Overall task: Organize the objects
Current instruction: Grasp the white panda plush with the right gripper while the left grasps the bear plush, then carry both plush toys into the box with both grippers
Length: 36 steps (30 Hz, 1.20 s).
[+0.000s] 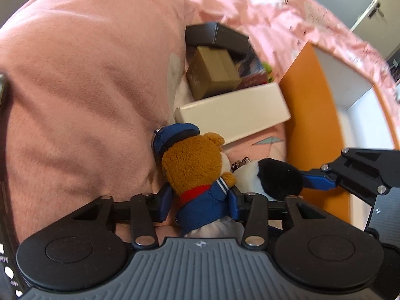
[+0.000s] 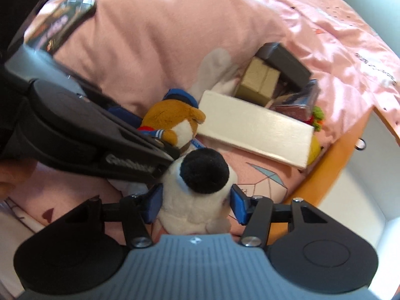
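Left tongs [image 1: 201, 203] on brown bear plush [image 1: 197, 165], right tongs [image 2: 196, 203] — "Goo…" lettering partly legible

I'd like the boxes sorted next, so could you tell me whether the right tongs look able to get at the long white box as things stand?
Probably not yet: the right tongs straddle the black-and-white plush, which lies between them and the long white box.

A: The bear [image 1: 195, 165]?
B: Brown plush, blue cap, blue jacket, red collar; the other toy [image 2: 197, 187] is white with a black patch.
A: The bedding [image 1: 82, 80]?
B: Pink; the long box [image 1: 232, 110] is cream.
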Tool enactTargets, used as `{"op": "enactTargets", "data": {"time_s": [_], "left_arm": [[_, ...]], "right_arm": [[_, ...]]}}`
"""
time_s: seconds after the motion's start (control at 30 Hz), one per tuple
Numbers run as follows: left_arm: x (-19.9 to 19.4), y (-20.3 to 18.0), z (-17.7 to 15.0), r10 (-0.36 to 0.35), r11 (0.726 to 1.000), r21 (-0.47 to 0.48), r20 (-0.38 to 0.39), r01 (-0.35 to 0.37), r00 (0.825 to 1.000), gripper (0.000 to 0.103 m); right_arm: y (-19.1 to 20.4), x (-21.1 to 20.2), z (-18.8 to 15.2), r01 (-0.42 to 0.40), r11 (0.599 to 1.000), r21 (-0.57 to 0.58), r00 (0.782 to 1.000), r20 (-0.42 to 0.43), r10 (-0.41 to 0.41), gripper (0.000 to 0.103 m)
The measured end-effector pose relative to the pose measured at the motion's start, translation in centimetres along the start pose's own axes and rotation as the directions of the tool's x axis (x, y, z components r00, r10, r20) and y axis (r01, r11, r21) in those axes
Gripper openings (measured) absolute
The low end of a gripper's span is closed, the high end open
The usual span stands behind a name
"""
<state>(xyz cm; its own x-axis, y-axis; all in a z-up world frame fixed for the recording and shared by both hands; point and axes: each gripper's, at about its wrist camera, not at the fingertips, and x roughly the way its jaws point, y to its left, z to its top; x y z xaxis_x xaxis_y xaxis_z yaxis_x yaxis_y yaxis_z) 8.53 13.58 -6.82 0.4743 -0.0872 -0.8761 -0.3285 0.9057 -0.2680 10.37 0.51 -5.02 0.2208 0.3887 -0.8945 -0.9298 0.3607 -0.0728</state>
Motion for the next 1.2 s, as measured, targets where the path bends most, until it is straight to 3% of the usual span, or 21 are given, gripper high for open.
{"op": "enactTargets", "data": {"time_s": [0.3,0.63,0.87,1.07,1.2], "left_arm": [[-4.7,-0.5,0.5,-0.072,0.996,-0.034,0.180,0.079,0.981,0.047],[-8.5,-3.7,1.9,-0.183,0.982,0.031,0.336,0.184,0.924,0.047],[-9.0,-8.3,2.6,-0.290,0.956,0.140,0.336,0.257,0.896,0.047],[-8.1,-13.1,2.1,-0.401,0.908,0.248,0.285,0.337,0.871,0.047],[-6.0,-15.8,1.6,-0.464,0.870,0.292,0.208,0.398,0.861,0.047]], "right_arm": [[-2.6,-5.1,-1.1,-0.012,0.967,0.256,0.985,0.170,-0.033,0.058],[-6.0,-12.7,-3.0,-0.044,0.883,0.467,0.924,0.356,-0.142,0.058],[-8.2,-16.4,-5.9,0.041,0.829,0.558,0.897,0.345,-0.277,0.059],[-9.9,-17.9,-10.0,0.105,0.759,0.643,0.894,0.273,-0.355,0.059],[-10.9,-18.4,-12.8,0.140,0.705,0.695,0.899,0.209,-0.384,0.059]]}}
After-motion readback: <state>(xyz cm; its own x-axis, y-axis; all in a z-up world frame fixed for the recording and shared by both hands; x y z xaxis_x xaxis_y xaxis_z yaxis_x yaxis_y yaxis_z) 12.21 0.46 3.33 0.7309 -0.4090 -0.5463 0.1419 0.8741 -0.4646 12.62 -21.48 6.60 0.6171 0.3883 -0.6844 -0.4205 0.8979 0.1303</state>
